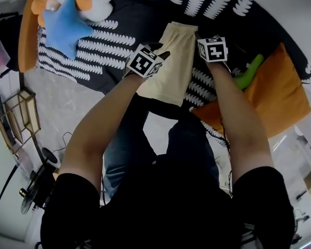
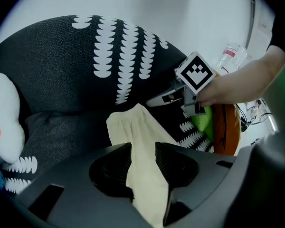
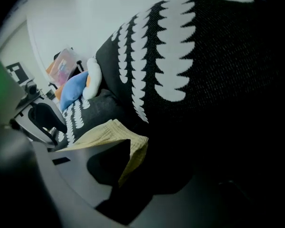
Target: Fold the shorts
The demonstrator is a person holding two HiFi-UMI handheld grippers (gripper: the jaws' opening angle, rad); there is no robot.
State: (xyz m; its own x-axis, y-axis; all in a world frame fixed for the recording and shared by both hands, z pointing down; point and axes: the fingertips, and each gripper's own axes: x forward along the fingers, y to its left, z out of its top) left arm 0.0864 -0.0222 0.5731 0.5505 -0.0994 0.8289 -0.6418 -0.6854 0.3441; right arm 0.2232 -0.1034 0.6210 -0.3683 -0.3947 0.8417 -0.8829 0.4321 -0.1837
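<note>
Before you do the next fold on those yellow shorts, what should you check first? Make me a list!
1. Hold of the left gripper on the shorts: ok, cloth is pinched between its jaws.
2. Hold of the right gripper: cannot tell. The waistband corner sits at its jaws, but that side is too dark.
3. Blue star toy out of the way: ok, it is far off to the side.
4. Green toy off the shorts: ok, it lies beside the right arm, clear of the cloth.
5. Shorts fully on the patterned cushion: cannot tell, the near end reaches its front edge.
</note>
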